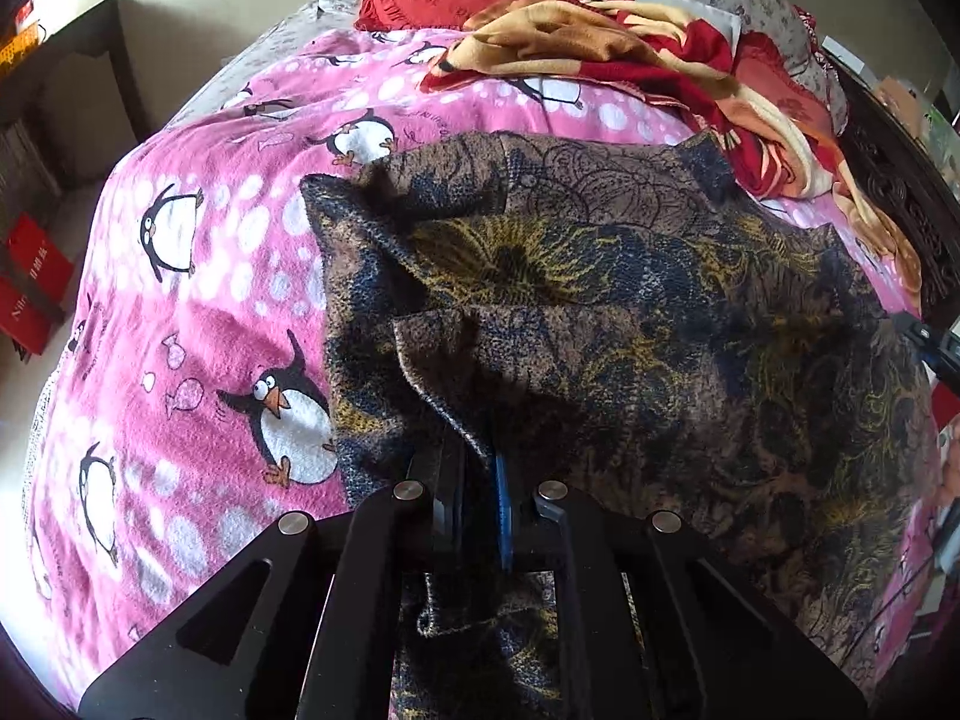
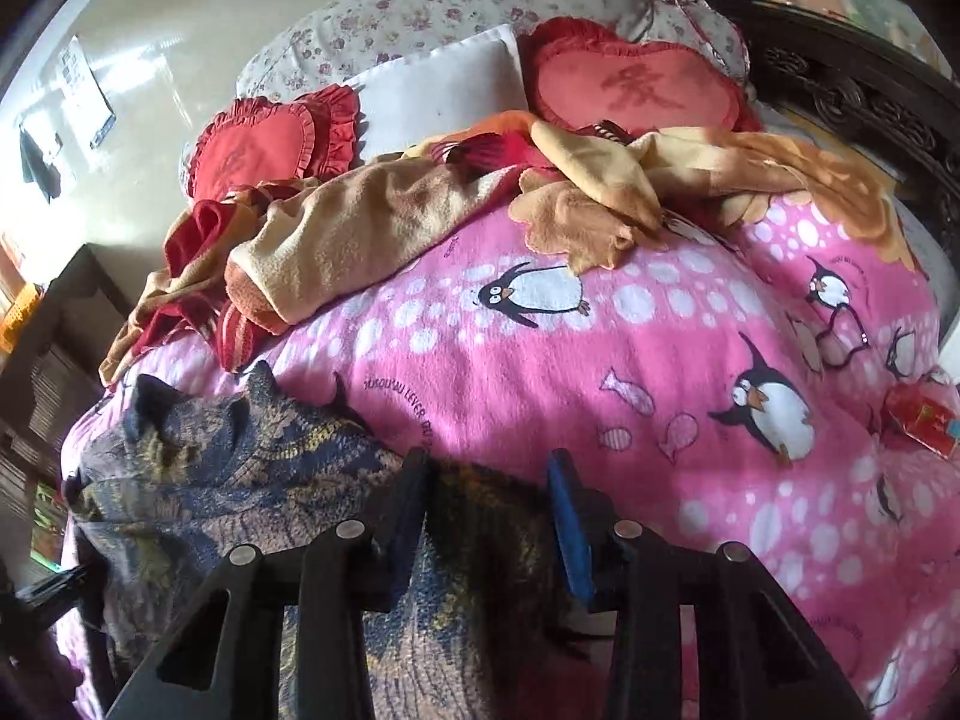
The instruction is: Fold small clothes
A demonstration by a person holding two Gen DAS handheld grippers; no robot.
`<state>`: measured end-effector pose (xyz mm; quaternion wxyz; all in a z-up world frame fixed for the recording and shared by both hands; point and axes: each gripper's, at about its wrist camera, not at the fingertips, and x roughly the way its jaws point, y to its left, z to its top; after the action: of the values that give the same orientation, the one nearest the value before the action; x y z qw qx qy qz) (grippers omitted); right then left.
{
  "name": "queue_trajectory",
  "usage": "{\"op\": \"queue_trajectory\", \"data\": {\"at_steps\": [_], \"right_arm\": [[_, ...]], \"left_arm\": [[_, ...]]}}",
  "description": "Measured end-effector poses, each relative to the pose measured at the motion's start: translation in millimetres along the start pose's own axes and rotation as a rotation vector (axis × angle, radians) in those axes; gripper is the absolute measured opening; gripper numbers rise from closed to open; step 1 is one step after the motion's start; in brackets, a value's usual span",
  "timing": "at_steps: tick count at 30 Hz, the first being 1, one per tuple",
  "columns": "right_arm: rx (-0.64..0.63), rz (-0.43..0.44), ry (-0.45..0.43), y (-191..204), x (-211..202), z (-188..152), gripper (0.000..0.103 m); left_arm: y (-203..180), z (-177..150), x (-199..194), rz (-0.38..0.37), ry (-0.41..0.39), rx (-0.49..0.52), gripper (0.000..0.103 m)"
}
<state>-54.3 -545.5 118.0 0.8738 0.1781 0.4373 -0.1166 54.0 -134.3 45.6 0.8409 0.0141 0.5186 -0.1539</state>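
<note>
A dark patterned garment (image 1: 630, 312) in brown, navy and yellow lies spread and rumpled on the pink penguin blanket (image 1: 198, 276). My left gripper (image 1: 477, 456) is shut on a fold of the garment's near edge, and the cloth drapes over and below the fingers. In the right wrist view the same garment (image 2: 252, 474) lies at the lower left. My right gripper (image 2: 489, 480) is open, its fingers (image 2: 564, 498) straddling the garment's edge without pinching it. The tip of my right gripper shows at the right edge of the left wrist view (image 1: 933, 345).
A crumpled red and tan blanket (image 2: 390, 222) lies across the far part of the bed. Red heart cushions (image 2: 636, 90) and a white pillow (image 2: 444, 90) lie behind it. A dark carved headboard (image 2: 858, 96) runs along the right. Red boxes (image 1: 30, 288) sit on the floor at left.
</note>
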Motion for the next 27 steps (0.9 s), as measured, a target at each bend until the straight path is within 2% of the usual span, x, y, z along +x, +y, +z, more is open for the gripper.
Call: {"op": "queue_trajectory", "data": {"at_steps": [3, 5, 7, 9, 10, 12, 15, 17, 20, 21, 22, 24, 27], "right_arm": [[0.006, 0.014, -0.016, -9, -36, -13, 0.051], [-0.015, 0.014, -0.013, -13, -58, -33, 0.054], [-0.036, 0.048, 0.034, -16, -67, -63, 0.066], [-0.038, 0.065, 0.087, -17, -62, -88, 0.066], [-0.05, 0.068, 0.12, -17, -56, -98, 0.05], [-0.082, 0.056, 0.178, -16, -47, -112, 0.009], [-0.064, 0.033, 0.128, -19, -54, -116, 0.009], [-0.041, -0.006, 0.14, -22, -43, -117, 0.009], [0.037, 0.012, 0.141, -26, -51, -115, 0.009], [0.047, 0.03, 0.135, -25, -62, -114, 0.017], [0.042, 0.042, 0.134, -23, -73, -116, 0.038], [-0.005, 0.075, 0.144, -18, -99, -128, 0.063], [-0.089, 0.087, 0.21, -13, -128, -161, 0.064]], "left_arm": [[3, -2, -9, -0.006, -0.006, 0.002, 0.007], [6, -7, -15, -0.005, -0.016, 0.001, 0.007], [7, -13, -21, -0.006, -0.022, -0.005, 0.007], [8, -22, -28, -0.014, -0.024, -0.018, 0.007], [9, -27, -32, -0.015, -0.019, -0.022, 0.007], [11, -38, -42, -0.022, -0.021, -0.025, 0.007], [15, -59, -55, -0.018, -0.018, -0.038, 0.007], [16, -72, -58, -0.01, 0.004, -0.034, 0.007], [21, -96, -72, -0.018, 0.011, -0.035, 0.007], [23, -102, -75, -0.02, 0.013, -0.031, 0.007], [25, -110, -80, -0.021, 0.018, -0.029, 0.007], [30, -125, -87, -0.027, 0.028, -0.033, 0.007], [36, -147, -96, -0.037, 0.043, -0.043, 0.007]]}}
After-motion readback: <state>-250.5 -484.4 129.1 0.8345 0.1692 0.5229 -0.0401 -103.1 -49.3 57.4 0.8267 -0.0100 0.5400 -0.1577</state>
